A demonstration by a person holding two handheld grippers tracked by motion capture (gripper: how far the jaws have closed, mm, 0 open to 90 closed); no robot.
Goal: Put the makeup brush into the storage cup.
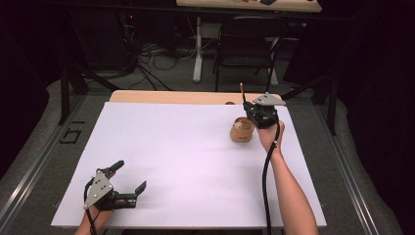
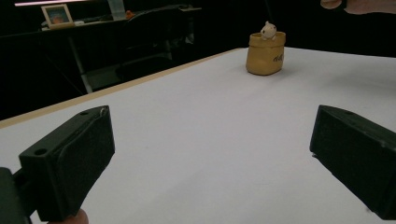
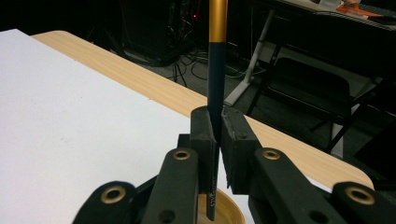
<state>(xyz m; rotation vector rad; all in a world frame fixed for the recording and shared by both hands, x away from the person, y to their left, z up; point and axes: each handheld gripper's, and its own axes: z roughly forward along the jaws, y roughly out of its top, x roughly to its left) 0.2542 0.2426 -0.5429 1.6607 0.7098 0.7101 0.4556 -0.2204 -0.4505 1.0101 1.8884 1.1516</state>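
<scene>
A small tan pot (image 1: 242, 129) stands on the white table top (image 1: 186, 156) at the right; in the left gripper view the pot (image 2: 266, 52) shows a small white figure at its rim. My right gripper (image 1: 250, 108) is just above and beside the pot, shut on a dark pencil (image 3: 215, 93) with a gold upper band, held upright. The pencil's lower tip hangs over the pot's open mouth (image 3: 229, 210). The pencil (image 1: 242, 93) sticks up above the gripper. My left gripper (image 1: 129, 176) rests near the front left edge, open with nothing between its jaws.
A wooden table edge (image 1: 171, 96) runs along the far side of the white top. Beyond it stand a black folding chair (image 1: 247, 44), a desk leg and loose cables on the floor. A metal rail (image 1: 29, 171) runs along the left.
</scene>
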